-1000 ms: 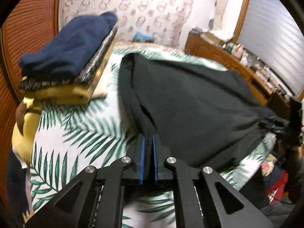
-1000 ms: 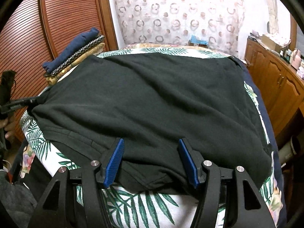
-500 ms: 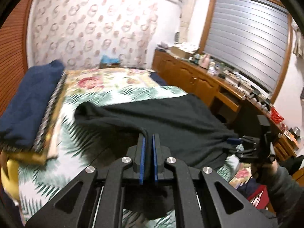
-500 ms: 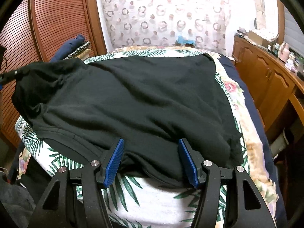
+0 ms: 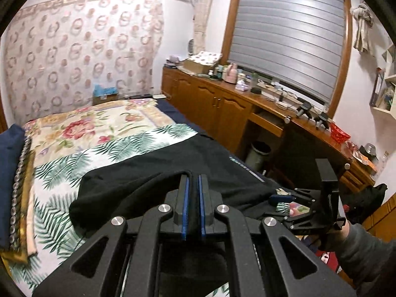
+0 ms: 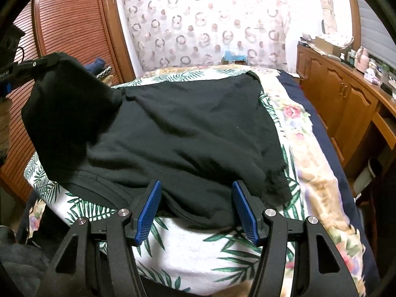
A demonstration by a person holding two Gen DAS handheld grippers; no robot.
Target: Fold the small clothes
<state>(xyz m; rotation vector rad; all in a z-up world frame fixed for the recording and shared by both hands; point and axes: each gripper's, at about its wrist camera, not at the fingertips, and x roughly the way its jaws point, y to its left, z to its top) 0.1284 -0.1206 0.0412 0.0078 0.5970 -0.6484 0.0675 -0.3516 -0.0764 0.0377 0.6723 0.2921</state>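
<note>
A black garment point(image 6: 185, 123) lies spread on the leaf-print bedspread point(image 6: 193, 247). My left gripper point(image 5: 193, 180) is shut on one corner of it and holds that corner up off the bed; in the right wrist view the left gripper point(image 6: 47, 60) shows at the upper left with the cloth hanging from it. The lifted part point(image 5: 148, 188) drapes back over the rest. My right gripper point(image 6: 196, 190) stands open at the near hem, blue pads apart, with the hem lying between them. In the left wrist view the right gripper point(image 5: 282, 198) sits at the garment's far edge, held by a hand in a grey sleeve.
A stack of folded clothes point(image 5: 10, 173), navy on top, rests on the bed's left side. Wooden cabinets point(image 5: 222, 109) with a cluttered top run along the right wall, a bin point(image 5: 259, 153) at their foot. A slatted wardrobe point(image 6: 69, 24) stands to the left.
My left gripper has risen and swung across, taking the garment's corner up off the bed. The right gripper has shifted only slightly and stays open at the hem.
</note>
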